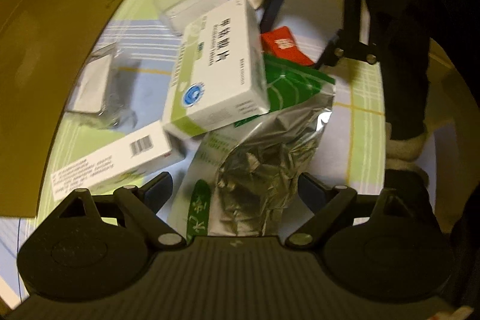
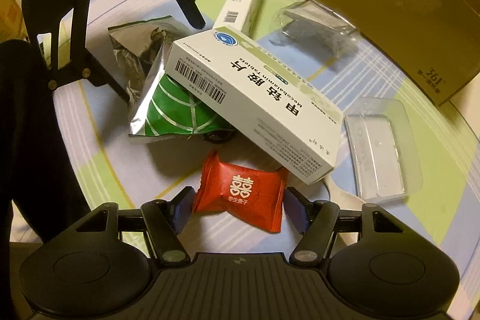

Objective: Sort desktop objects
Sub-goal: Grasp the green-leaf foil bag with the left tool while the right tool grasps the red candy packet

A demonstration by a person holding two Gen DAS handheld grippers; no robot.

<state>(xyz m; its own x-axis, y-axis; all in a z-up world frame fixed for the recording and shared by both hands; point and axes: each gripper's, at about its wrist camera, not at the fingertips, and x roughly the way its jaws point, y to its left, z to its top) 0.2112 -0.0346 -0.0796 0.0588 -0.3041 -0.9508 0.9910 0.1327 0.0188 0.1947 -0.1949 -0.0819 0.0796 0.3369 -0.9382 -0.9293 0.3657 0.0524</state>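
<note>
The left gripper stood open, its fingers astride the crumpled silver-and-green foil pouch. The right gripper stood open around the red square candy packet. Ahead of both tongs, the white-and-green cardboard medicine box lay tilted on the pouch.

- I read "Mecobalamin Tablets" on the white-green medicine box, plus large Chinese characters 甲钴胺片 and a barcode on its side.
- Red candy wrapper: white 囍 sign, small Chinese line under it, too small for me to read reliably.
- Brown cardboard box: "391", printed upside down.
- Second white box: barcode; text illegible.
</note>
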